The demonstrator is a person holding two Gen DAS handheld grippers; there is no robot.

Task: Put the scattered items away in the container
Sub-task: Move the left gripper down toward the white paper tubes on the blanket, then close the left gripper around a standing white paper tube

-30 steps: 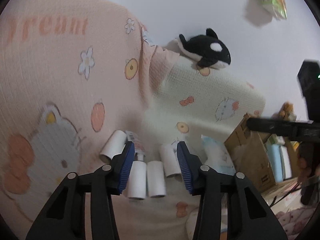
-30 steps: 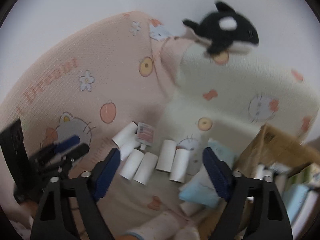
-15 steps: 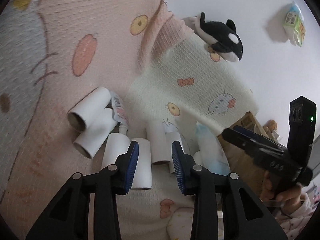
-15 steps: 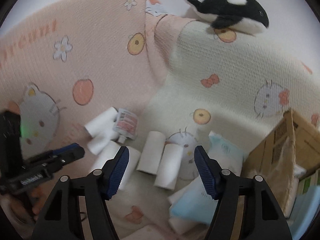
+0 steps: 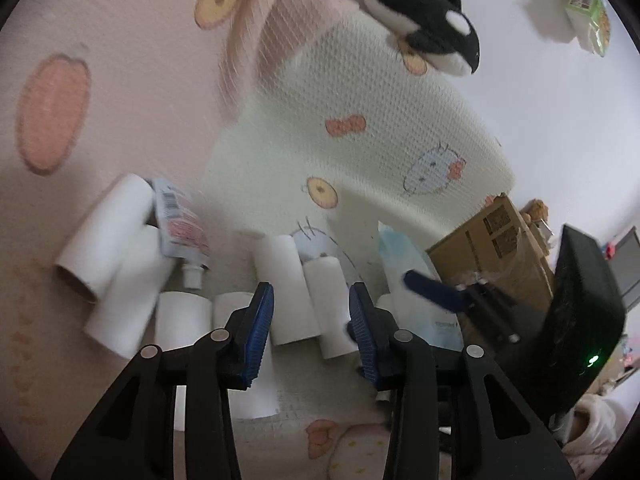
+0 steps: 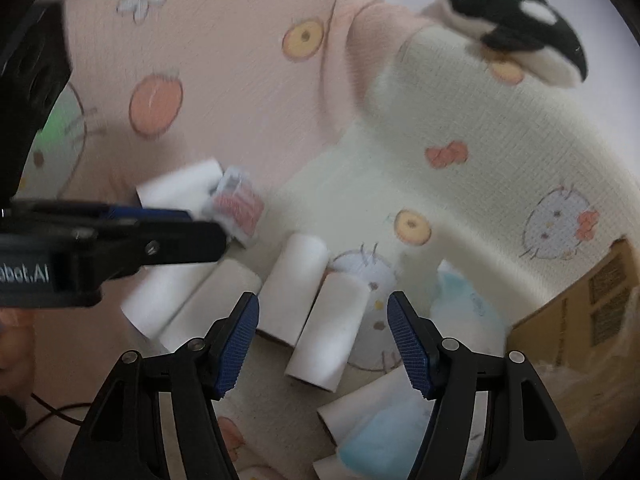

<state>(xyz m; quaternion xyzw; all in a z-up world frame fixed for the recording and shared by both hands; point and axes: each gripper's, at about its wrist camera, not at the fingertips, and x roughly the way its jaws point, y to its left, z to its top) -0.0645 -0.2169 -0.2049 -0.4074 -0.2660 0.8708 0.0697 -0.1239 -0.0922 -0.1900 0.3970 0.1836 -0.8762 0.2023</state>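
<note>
Left wrist view: the left tool (image 5: 311,314) gapes empty above white rolls (image 5: 286,292); the right tool (image 6: 323,338) likewise, wider. At right frame edge, the cardboard box (image 6: 600,304) waits; rolls, tube (image 5: 178,220), packets (image 6: 384,436) all remain scattered on the bed.

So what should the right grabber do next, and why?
Probably ease the right gripper down over the white roll lying between its open fingers, then close. Nothing is held yet, the roll is apart from the left gripper, and the cardboard box sits just to the right.
</note>
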